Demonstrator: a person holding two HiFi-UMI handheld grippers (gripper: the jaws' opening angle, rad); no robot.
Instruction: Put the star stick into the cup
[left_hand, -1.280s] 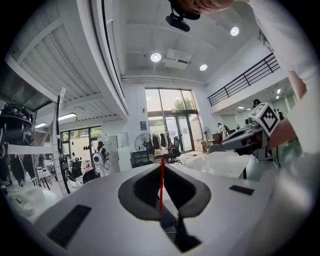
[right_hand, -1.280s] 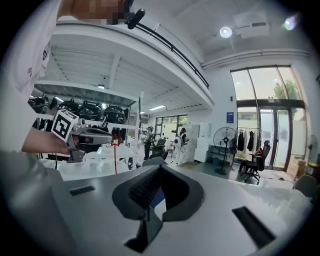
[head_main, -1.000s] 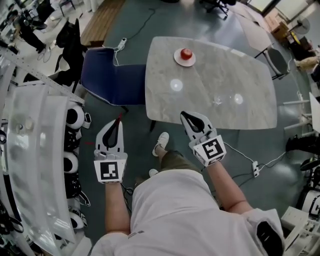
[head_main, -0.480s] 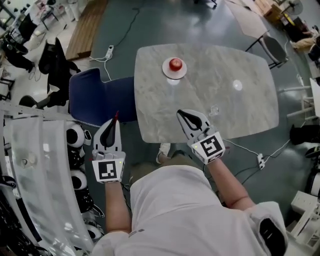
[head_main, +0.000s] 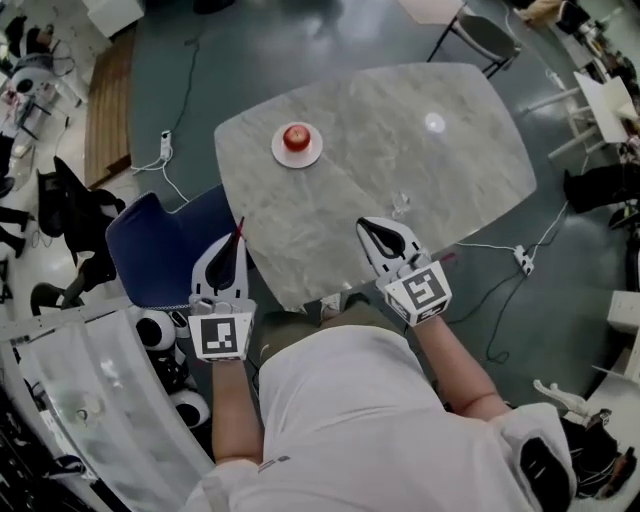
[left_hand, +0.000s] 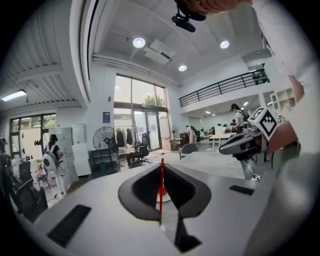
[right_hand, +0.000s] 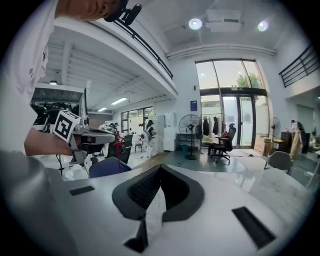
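Note:
A thin red star stick (head_main: 238, 231) pokes out of my left gripper (head_main: 232, 250), which is shut on it just off the marble table's (head_main: 400, 120) near-left edge. In the left gripper view the star stick (left_hand: 161, 185) stands upright between the closed jaws. A small clear cup (head_main: 401, 203) stands on the table near its front edge, just beyond my right gripper (head_main: 372, 232). That gripper's jaws meet at the tip with nothing in them. The right gripper view shows the left gripper (right_hand: 92, 135) off to the left with the stick.
A red apple (head_main: 296, 136) sits on a white plate (head_main: 280, 155) at the table's far left. A blue chair (head_main: 160, 250) stands left of the table, beside my left gripper. White round machines (head_main: 160, 330) and a clear curved panel (head_main: 90, 400) lie at lower left. Cables cross the floor.
The person has stepped up to the table and turned. Both grippers now hang at its near edge instead of over the floor. The left still grips the stick.

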